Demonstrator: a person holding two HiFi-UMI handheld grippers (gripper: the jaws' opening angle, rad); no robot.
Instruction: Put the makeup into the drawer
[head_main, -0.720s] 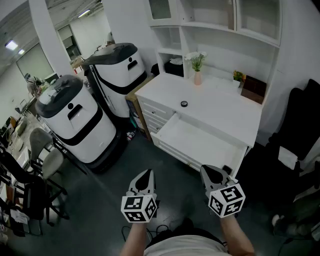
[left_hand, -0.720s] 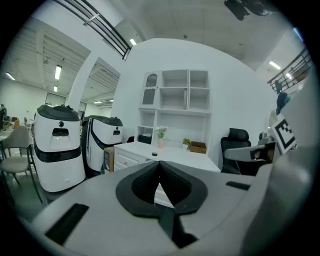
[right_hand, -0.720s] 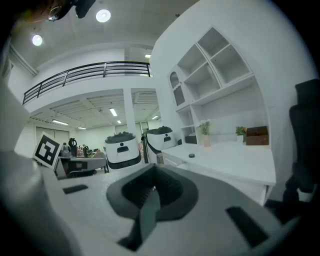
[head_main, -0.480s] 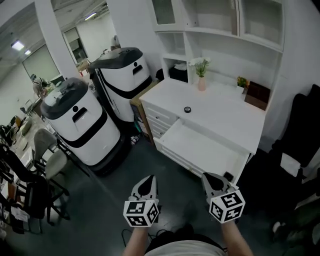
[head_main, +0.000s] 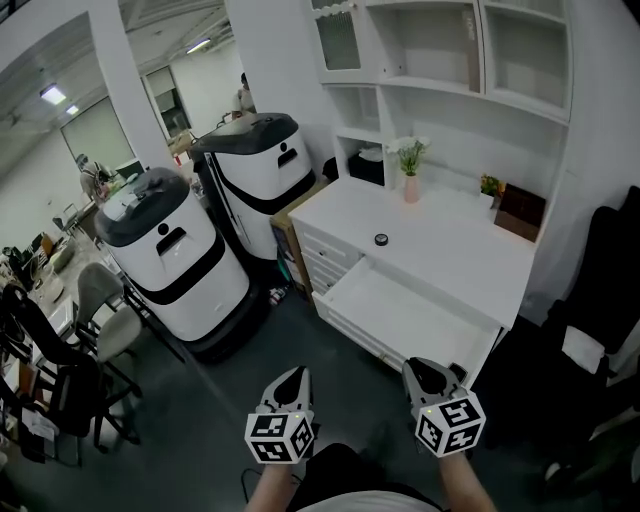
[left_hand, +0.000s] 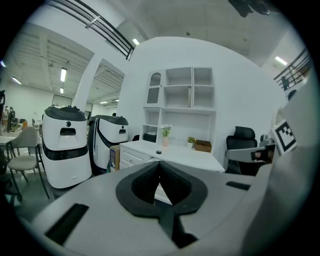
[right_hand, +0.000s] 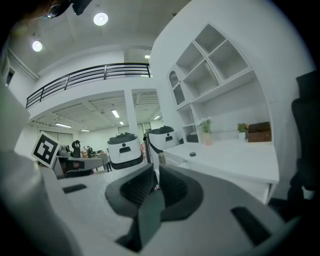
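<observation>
White drawer (head_main: 410, 310) open, black round makeup pot (head_main: 381, 239) untouched on worktop (head_main: 455, 252).
View has lifted; left tongs (head_main: 292, 376) and right tongs (head_main: 425, 368) clenched, empty, well short.

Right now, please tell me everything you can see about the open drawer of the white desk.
The drawer is white, wide and shallow, with a matte painted look. It stands pulled far out from under the top of the white desk, level, open side up. Its floor looks bare, and I see nothing inside. The small round black makeup container lies on the desktop behind it, not in it. Nothing but the desk seems to touch the drawer.
</observation>
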